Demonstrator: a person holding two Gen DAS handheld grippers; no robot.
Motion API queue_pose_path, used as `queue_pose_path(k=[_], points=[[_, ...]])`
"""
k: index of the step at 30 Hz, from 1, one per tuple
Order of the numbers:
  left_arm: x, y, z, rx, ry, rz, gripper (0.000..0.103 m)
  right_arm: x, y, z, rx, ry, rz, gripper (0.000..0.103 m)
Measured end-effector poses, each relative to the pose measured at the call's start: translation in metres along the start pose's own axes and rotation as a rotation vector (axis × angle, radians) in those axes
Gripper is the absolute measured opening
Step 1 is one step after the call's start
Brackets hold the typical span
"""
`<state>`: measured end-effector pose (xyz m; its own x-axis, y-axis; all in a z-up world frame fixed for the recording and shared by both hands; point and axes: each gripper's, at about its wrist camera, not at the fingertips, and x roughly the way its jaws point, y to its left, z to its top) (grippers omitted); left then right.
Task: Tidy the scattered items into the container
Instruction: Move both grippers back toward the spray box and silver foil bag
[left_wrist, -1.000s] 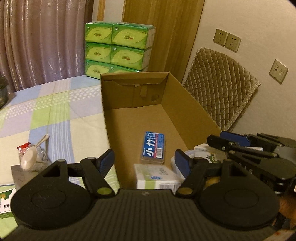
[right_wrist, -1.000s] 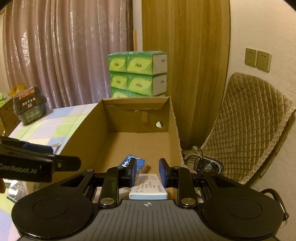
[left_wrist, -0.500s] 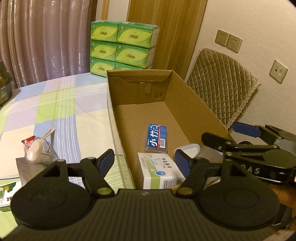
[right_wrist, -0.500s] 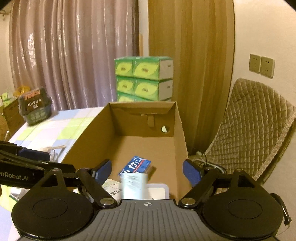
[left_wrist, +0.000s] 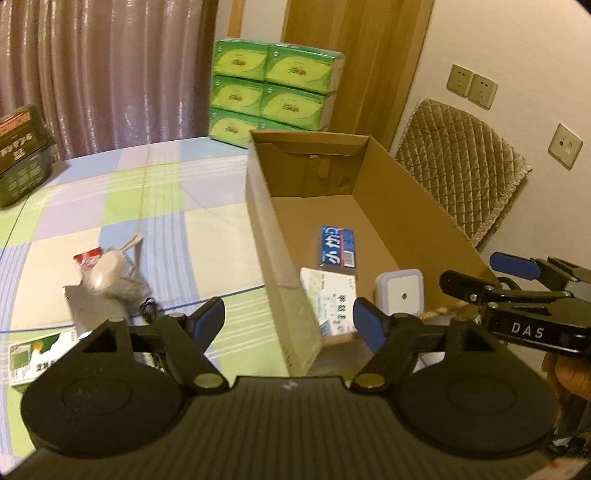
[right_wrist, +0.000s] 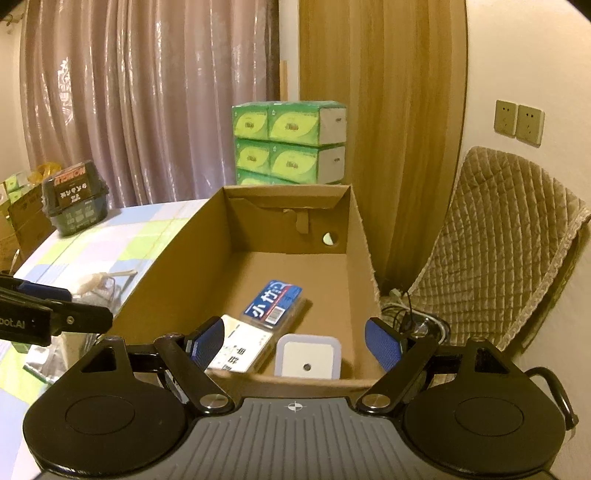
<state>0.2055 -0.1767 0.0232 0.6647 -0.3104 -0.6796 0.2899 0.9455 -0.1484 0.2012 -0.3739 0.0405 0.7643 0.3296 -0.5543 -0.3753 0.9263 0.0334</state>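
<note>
Right wrist view: cardboard box (right_wrist: 229, 236) holds 3 items; bagged spoon (left_wrist: 107, 269) and green carton (left_wrist: 33, 354) remain on surface (left_wrist: 110, 206); right tongs (right_wrist: 295, 343) apart, empty; left tongs (left_wrist: 288, 321) opening, empty.

Room behind the table: stacked tissue packs, a curtain, a cushioned chair.

Green tissue packs (right_wrist: 290, 142) stand stacked beside a mauve curtain (right_wrist: 147, 99) and a wooden door panel (right_wrist: 384, 129). A quilted chair cover (right_wrist: 495, 243) hangs at the right below beige wall sockets (right_wrist: 519, 122). A dark basket (right_wrist: 75, 201) sits at the far left on the checked tablecloth (left_wrist: 110, 206).
</note>
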Motion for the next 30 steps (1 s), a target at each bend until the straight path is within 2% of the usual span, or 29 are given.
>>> queue_pose_path(k=[15,30], points=[[-0.051,0.059,-0.056,-0.052,0.012,0.111,0.074,-0.021,0.051,-0.005,-0.041,-0.015,0.072,0.081],[-0.104,0.142,-0.094,-0.082,0.023,0.235,0.077,-0.032,0.142,-0.005,-0.162,-0.029,0.227,0.081]])
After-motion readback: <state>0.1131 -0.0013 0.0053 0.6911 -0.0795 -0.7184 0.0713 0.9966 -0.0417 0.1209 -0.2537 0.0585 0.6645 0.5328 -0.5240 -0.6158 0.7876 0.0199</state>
